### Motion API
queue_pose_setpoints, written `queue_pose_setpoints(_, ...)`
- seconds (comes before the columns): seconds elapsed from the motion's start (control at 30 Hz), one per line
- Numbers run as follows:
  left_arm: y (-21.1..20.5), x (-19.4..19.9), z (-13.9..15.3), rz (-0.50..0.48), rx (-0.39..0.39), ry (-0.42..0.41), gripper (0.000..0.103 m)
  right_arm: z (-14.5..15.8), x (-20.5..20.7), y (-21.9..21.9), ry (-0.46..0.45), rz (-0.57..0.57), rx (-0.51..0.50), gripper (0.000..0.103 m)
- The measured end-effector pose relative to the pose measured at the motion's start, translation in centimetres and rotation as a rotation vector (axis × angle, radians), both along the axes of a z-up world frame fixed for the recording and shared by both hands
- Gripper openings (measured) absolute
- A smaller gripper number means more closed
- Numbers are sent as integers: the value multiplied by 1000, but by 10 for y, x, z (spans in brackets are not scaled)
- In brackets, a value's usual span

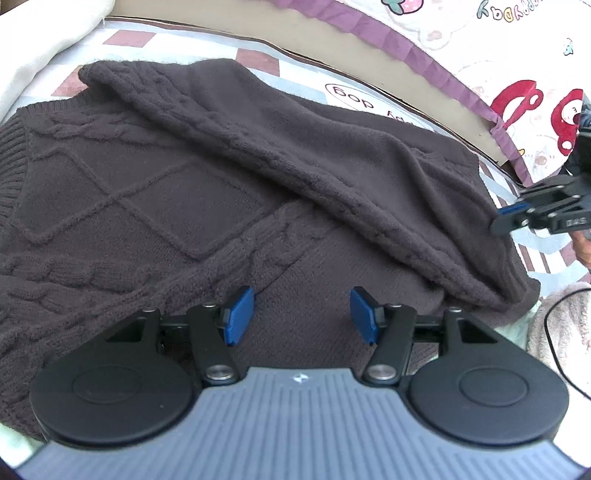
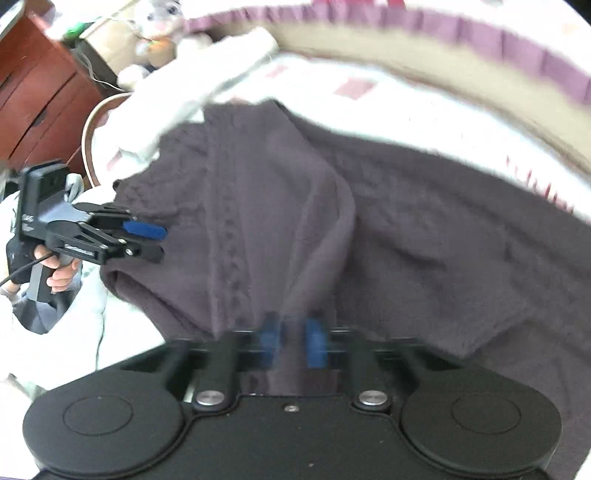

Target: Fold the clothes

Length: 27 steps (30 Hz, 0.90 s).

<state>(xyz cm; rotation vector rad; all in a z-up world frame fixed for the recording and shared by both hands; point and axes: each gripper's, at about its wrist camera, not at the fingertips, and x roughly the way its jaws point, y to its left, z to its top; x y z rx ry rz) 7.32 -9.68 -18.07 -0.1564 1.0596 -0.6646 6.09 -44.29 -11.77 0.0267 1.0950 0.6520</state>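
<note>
Two jaws differ: right gripper (image 2: 291, 338) pinches a sweater (image 1: 229, 177) fold at 12 o'clock, left gripper (image 1: 302, 318) gapes empty over the hem.

Sweater (image 1: 221, 177) lies spread on the bed sheet (image 1: 258, 59), one sleeve (image 1: 295, 147) folded diagonally across its body. Left gripper (image 1: 302, 319) sits over the sweater's near edge, nothing between the pads. Right gripper (image 2: 291, 341) is at the sweater's opposite side, a raised fold of knit between its fingers. Pillow (image 1: 517, 48) lies beyond the sweater, behind the bed's edge. Wooden drawers (image 2: 33, 92) stand off past the bed, plush toy (image 2: 159, 22) beside them.
</note>
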Motion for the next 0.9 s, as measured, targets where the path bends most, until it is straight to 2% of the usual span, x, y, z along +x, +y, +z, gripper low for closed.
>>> queue_pose_setpoints(0.07, 1, 0, -1, 4, -6, 3, 58, 7, -8, 8, -32, -56, 38, 12)
queue_pose_setpoints(0.13, 2, 1, -1, 6, -9, 9, 58, 7, -13, 5, -8, -93, 50, 7)
queue_pose_setpoints(0.23, 1, 2, -1, -2, 0, 10, 58, -5, -11, -8, 9, -216, -124, 6)
queue_pose_setpoints(0.3, 1, 2, 0, -10, 7, 10, 58, -22, -4, -28, 18, -389, -386, 7)
queue_pose_setpoints(0.33, 1, 3, 2, -16, 12, 9, 58, -27, -2, -35, 13, -434, -469, 9)
queue_pose_setpoints(0.37, 1, 4, 4, -21, 17, 7, 58, -28, -3, -41, 8, -459, -487, 9)
queue_pose_setpoints(0.4, 3, 4, 7, -22, 18, -5, 58, -27, -3, -46, 11, -480, -464, 9)
queue_pose_setpoints(0.47, 8, 4, 14, -24, 17, -23, 58, -20, -7, -51, 21, -503, -302, 11)
queue_pose_setpoints(0.5, 10, 4, 18, -28, 11, -28, 58, -19, -7, -44, 3, -481, -280, 14)
queue_pose_setpoints(0.57, 16, 6, 26, -31, -20, -47, 58, -16, -8, -30, -33, -437, -238, 34)
queue_pose_setpoints(0.6, 19, 7, 31, -28, -38, -58, 58, -15, -9, -23, -51, -414, -216, 37)
queue_pose_setpoints(0.63, 21, 11, 34, -12, -54, -72, 57, -17, -7, -16, -66, -404, -218, 43)
queue_pose_setpoints(0.7, 24, 22, 38, 39, -66, -79, 57, -30, 3, -5, -93, -422, -293, 51)
queue_pose_setpoints(0.73, 26, 27, 39, 62, -71, -82, 56, -35, 7, -1, -94, -438, -305, 52)
queue_pose_setpoints(0.83, 25, 38, 41, 94, -56, -93, 57, -46, 16, 4, -56, -508, -235, 52)
queue_pose_setpoints(0.9, 23, 40, 39, 101, -59, -88, 58, -47, 9, 10, -91, -501, -233, 42)
